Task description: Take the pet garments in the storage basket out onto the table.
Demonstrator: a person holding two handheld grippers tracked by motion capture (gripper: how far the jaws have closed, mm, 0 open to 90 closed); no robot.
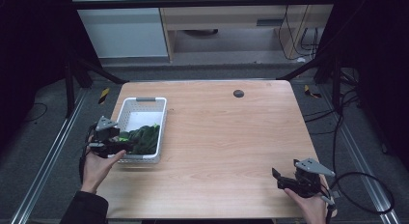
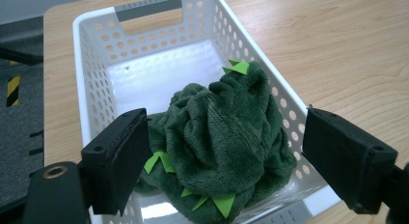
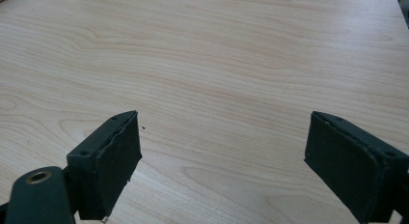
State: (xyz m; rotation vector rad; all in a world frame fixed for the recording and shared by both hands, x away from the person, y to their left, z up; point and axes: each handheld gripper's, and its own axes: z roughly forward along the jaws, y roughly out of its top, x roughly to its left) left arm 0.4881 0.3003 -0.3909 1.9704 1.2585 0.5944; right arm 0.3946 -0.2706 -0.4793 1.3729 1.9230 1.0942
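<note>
A crumpled dark green plush toy with bright green felt spikes point(image 2: 219, 137) lies inside the white perforated plastic basket point(image 2: 96, 64), heaped against the basket's near end at the lower middle of the left gripper view. In the high view the same bundle point(image 1: 143, 138) sits in the basket point(image 1: 140, 105) at the left of the frame. Judging by this, the toy is either just set down or about to be lifted; the pictures do not settle which, and no grasp is made yet.

The left gripper point(image 2: 219, 156) stands over the basket's near end with its jaws spread wide, one on each side of the plush, neither pad clearly pressing the fabric. In the high view it point(image 1: 113, 142) hangs at the basket's lower left rim.

The right gripper point(image 3: 222, 156) has its jaws spread wide too, holding nothing, above the bare light wooden table point(image 3: 217, 55). In the high view it point(image 1: 282, 180) sits at the lower right, well apart from the basket.
</note>
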